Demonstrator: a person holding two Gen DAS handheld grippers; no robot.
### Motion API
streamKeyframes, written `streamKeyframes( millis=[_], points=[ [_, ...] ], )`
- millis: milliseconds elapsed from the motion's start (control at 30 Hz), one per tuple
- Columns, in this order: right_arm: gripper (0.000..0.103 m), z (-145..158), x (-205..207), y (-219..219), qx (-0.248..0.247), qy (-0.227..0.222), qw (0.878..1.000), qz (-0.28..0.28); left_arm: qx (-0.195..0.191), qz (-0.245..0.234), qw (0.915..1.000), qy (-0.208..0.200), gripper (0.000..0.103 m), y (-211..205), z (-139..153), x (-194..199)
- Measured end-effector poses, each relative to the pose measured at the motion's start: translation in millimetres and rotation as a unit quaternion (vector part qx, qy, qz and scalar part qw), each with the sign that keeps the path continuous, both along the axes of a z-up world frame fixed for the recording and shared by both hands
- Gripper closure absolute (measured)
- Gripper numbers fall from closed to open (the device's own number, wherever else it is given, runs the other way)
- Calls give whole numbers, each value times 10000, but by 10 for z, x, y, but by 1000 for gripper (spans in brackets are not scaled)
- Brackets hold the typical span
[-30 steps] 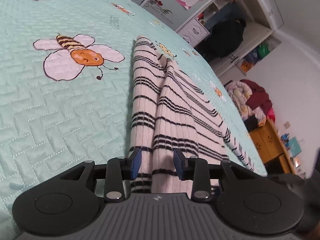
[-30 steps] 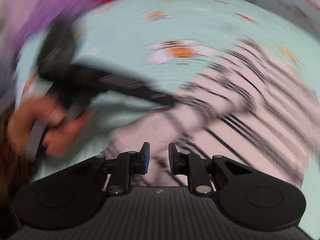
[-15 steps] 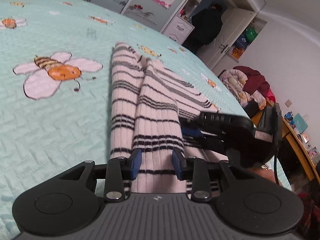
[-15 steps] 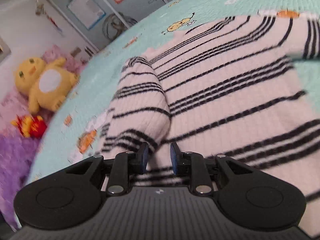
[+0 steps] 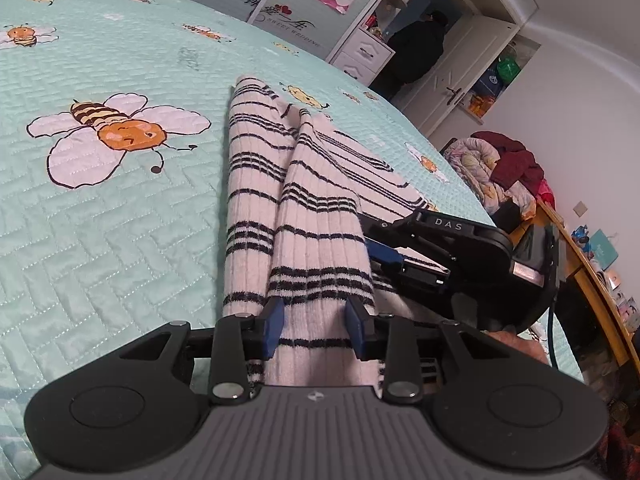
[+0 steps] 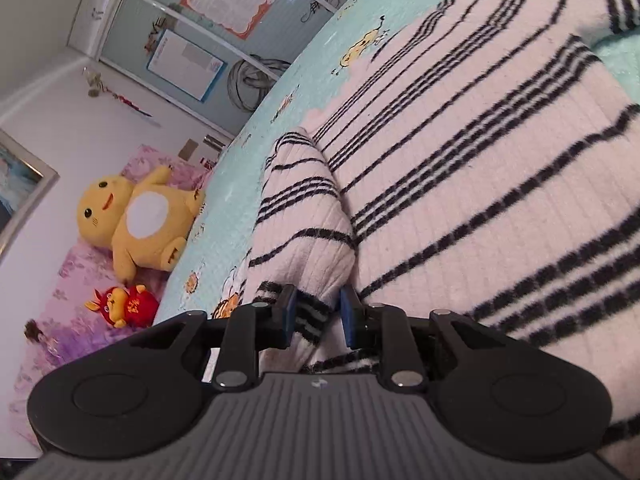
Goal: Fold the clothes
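A pale pink sweater with black stripes [image 5: 304, 200] lies on the mint bee-print bedspread [image 5: 100, 216], its sleeve folded lengthwise over the body. My left gripper [image 5: 315, 330] is open, with the sleeve's near end lying between its blue pads. My right gripper [image 5: 384, 254] comes in from the right, its tips against the sleeve's side. In the right wrist view the right gripper [image 6: 318, 317] is open around the sleeve cuff [image 6: 310, 320], and the sweater body [image 6: 480, 184] spreads to the right.
A wardrobe with drawers [image 5: 364, 54] and a dark hanging coat [image 5: 416, 52] stand beyond the bed. A clothes pile [image 5: 500, 168] and a wooden desk [image 5: 592, 280] are at the right. A yellow plush [image 6: 132, 220] and a red toy [image 6: 124, 306] lie by the bed's head.
The right gripper swung in fast and settled at the sleeve cuff beside my left gripper. The left gripper tilted and shifted slightly, staying over the sleeve end.
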State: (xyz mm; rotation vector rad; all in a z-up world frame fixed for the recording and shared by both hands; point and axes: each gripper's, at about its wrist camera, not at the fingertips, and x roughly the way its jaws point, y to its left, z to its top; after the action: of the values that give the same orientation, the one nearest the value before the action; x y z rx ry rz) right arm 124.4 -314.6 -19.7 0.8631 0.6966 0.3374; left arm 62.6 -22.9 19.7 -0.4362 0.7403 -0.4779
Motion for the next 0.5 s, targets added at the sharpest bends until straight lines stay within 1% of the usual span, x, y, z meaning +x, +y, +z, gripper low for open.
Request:
streamKeyframes(
  millis=[33, 133, 200, 233, 300, 333, 367, 400, 433, 500],
  points=[
    [95, -1, 2, 1, 43, 21, 10000, 31, -10, 4, 10000, 6, 67, 3, -2, 1],
    [97, 85, -47, -45, 65, 12, 10000, -37, -35, 21, 10000, 16, 67, 19, 2, -1],
    [97, 220, -97, -99, 112, -131, 9998, -76, -26, 32, 10000, 2, 67, 30, 17, -6],
    [98, 319, -109, -117, -68, -188, 9998, -69, -7, 28, 10000, -3, 67, 30, 19, -6],
    [97, 517, -95, -117, -767, -220, 9968, -37, 66, 23, 10000, 0, 67, 13, 15, -6],
    [98, 595, -85, -95, -1250, -244, 9918, -64, 118, 21, 9999, -2, 67, -2, 12, -6],
    [100, 641, -76, -48, -1883, -303, 9815, -158, 177, 16, 9998, -23, 67, -17, 14, -8],
    [100, 661, -65, 2, -2429, -398, 9690, -220, 213, 9, 9998, -43, 67, -25, 17, -11],
    [96, 639, -64, 6, -2551, -449, 9657, -186, 250, 1, 9997, -63, 67, -33, 21, -15],
    [95, 545, -92, -94, -1830, -239, 9828, -71, 196, 30, 9998, -48, 67, -13, 16, -9]
  ],
)
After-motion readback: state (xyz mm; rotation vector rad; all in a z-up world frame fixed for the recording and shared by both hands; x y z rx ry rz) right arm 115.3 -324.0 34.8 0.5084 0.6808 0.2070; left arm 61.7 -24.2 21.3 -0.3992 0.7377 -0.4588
